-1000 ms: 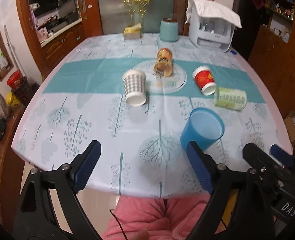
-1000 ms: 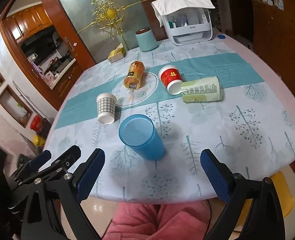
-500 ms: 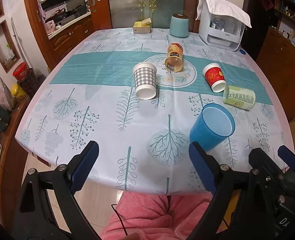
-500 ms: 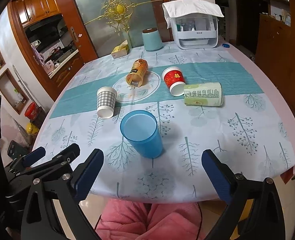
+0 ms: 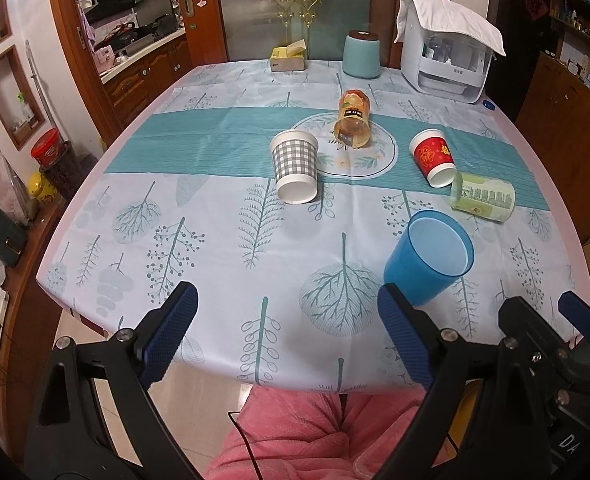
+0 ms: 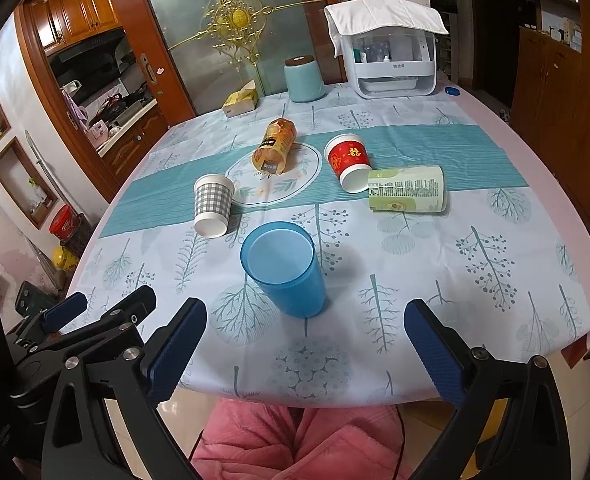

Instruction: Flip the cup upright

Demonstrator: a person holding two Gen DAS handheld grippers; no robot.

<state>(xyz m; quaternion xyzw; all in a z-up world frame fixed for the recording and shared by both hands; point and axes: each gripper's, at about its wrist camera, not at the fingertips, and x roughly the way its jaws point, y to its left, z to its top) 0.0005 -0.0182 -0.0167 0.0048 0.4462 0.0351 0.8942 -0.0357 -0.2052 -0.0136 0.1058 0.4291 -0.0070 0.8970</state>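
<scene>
A blue plastic cup (image 5: 431,256) (image 6: 283,268) stands upright near the table's front edge. A grey checked paper cup (image 5: 296,171) (image 6: 212,210), a red paper cup (image 5: 434,157) (image 6: 349,162), a green printed cup (image 5: 483,197) (image 6: 407,194) and a clear amber cup (image 5: 353,125) (image 6: 275,150) lie on their sides further back. My left gripper (image 5: 287,336) is open and empty over the front edge. My right gripper (image 6: 305,356) is open and empty, just short of the blue cup.
The tablecloth (image 5: 215,240) has a teal band. At the back stand a white appliance under a cloth (image 5: 447,52), a teal canister (image 5: 361,54) and a tissue box (image 5: 289,58). Wooden cabinets stand left and right. Pink clothing shows below the table edge.
Both grippers have pulled back and risen a little, so the table looks farther away. The cups have not moved. Both grippers stay open.
</scene>
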